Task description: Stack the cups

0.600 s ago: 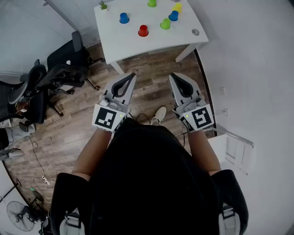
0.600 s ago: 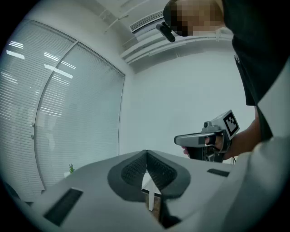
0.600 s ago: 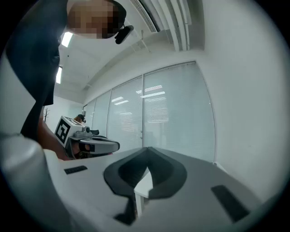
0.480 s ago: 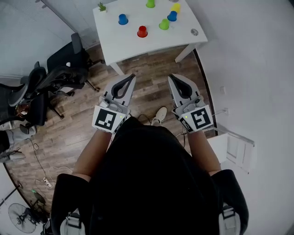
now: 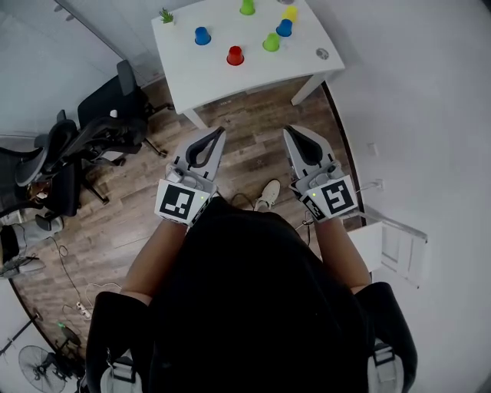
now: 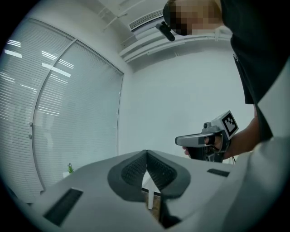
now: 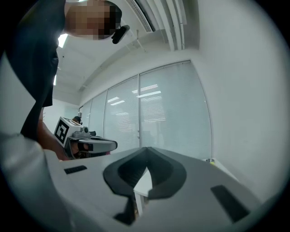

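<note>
**Head view.** A white surface [image 5: 192, 73] fills the top of the frame and carries six cups, all standing apart, none stacked. They are the left blue cup [image 5: 202, 35], red cup [image 5: 235, 55], lower green cup [image 5: 271, 42], right blue cup [image 5: 285, 28], yellow cup [image 5: 290, 13] and upper green cup [image 5: 247, 7]. A small plant [image 5: 166, 14] stands at the surface's upper left corner, and a small round object [image 5: 322, 54] lies near its right edge. Only this view shows the wood floor [image 5: 245, 123], the office chairs [image 5: 77, 146] at left and a shoe [image 5: 267, 193]. The left gripper [image 5: 220, 131] and right gripper [image 5: 288, 131] are held side by side in mid-frame over the floor, well short of the cups. Each marker cube bears a black-and-white square pattern and no letters.

**Left gripper view.** The left gripper's jaws are pressed together at centre frame with nothing pinched between them. The right gripper shows at right, the plant low at left. Only this view shows a ceiling air unit [image 6: 147, 20].

**Right gripper view.** The right gripper's jaws are likewise pressed together and hold nothing. The left gripper shows at left before a blind-covered glass wall [image 7: 154, 113].
</note>
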{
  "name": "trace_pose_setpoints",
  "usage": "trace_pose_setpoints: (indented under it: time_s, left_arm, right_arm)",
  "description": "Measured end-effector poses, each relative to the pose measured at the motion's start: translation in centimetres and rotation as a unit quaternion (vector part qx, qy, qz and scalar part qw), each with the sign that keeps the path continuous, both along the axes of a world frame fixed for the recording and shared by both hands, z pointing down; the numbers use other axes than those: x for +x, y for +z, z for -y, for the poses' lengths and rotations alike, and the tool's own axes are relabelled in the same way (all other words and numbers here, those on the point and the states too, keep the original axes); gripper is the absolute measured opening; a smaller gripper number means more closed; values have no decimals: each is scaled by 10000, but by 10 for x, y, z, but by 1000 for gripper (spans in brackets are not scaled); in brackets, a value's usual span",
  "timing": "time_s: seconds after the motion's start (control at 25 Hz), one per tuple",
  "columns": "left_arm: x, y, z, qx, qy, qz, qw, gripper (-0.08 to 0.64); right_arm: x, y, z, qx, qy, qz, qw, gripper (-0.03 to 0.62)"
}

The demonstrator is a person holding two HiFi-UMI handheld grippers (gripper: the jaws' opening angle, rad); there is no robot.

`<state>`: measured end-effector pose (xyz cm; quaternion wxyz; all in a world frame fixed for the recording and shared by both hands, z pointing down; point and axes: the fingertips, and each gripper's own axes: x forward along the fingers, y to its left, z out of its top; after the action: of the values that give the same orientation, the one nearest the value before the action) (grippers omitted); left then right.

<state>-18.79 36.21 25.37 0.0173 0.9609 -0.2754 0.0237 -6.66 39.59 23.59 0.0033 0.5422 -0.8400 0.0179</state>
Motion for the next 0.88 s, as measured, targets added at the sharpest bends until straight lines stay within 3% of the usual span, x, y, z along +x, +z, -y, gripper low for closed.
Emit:
trace_pose_setpoints:
  time_s: [0.48, 0.56, 0.6, 0.72, 0.8, 0.88]
  left_arm:
    - [1, 4, 1, 18, -84, 11, 10000, 11]
    - [0, 3, 3, 49, -141, -6, 9999, 45]
    - [0, 4, 4, 37, -155, -22, 9999, 77]
    - [-1, 9, 9, -57, -192, -26, 9998, 274]
    - [-1, 8, 13, -66, -231, -54, 9997, 327]
    - [1, 4, 15, -34, -247, -68, 9997, 362]
  right_arm:
    - [3, 1, 1, 21, -211, 80, 9997, 5]
    - [3, 0, 0, 127, -255, 69, 9996, 18]
    - [4, 0, 1, 164, -250, 50, 9995, 54]
    - [8, -2, 6, 208, -222, 47, 9995, 241]
    - [10, -4, 9, 219, -193, 34, 9996, 320]
    - [14, -5, 10, 204, -183, 22, 9996, 358]
